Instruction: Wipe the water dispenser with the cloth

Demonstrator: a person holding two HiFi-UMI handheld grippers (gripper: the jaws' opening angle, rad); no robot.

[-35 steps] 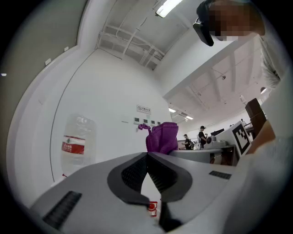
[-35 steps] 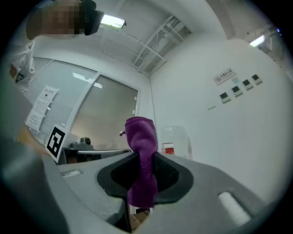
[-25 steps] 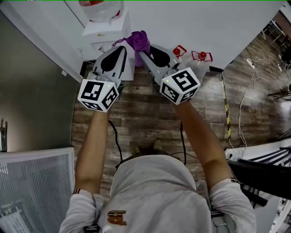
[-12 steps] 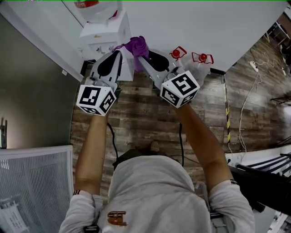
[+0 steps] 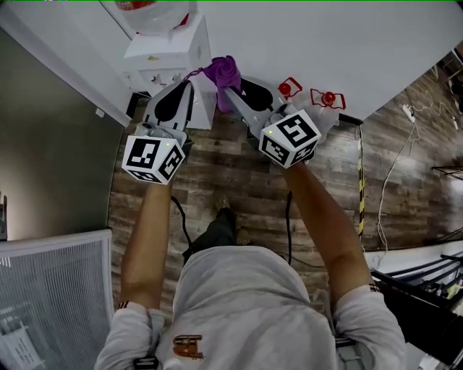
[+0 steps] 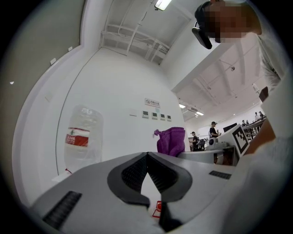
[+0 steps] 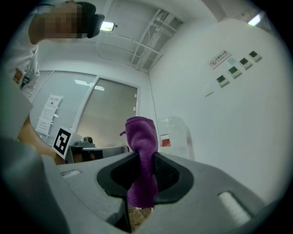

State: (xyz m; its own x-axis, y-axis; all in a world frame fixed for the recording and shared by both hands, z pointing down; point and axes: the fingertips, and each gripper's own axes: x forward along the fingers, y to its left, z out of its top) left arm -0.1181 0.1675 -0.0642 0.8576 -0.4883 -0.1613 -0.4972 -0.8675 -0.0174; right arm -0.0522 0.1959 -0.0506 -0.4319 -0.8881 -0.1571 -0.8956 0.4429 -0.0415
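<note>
Left tongs [image 6: 146, 156]: closed tip to tip with nothing between them, held just in front of the dispenser and to the left of the cloth
Water dispenser [image 5: 168, 59]: a white box on the wood floor [image 5: 217, 170] against the white wall [image 5: 325, 36], with a clear bottle [image 5: 155, 10] upturned on top; it looks hard and smooth and should take a firm rub; the bottle probably only rests in its seat, so pressure is safer on the body panels
Cloth [image 7: 141, 132]: purple, soft and limp, bunched into a loose roll; a tuft stands above the grip and a tail hangs below it; it is light and will crumple when pushed, so a hold near the middle, as here, leaves enough free to press flat; in the head view it sits just beside the dispenser's upper right corner
Right tongs [image 7: 143, 159]: pinched tight on the middle of the cloth, which fills the narrow gap between them
Red things [image 5: 289, 88]: two small red-framed items by the wall, right of the tongs, too small to identify
Hidden: both tongs cover the dispenser's front, taps and lower body in the head view; the picture's edge cuts off the bottle's top; I cannot tell whether the cloth touches the dispenser
</note>
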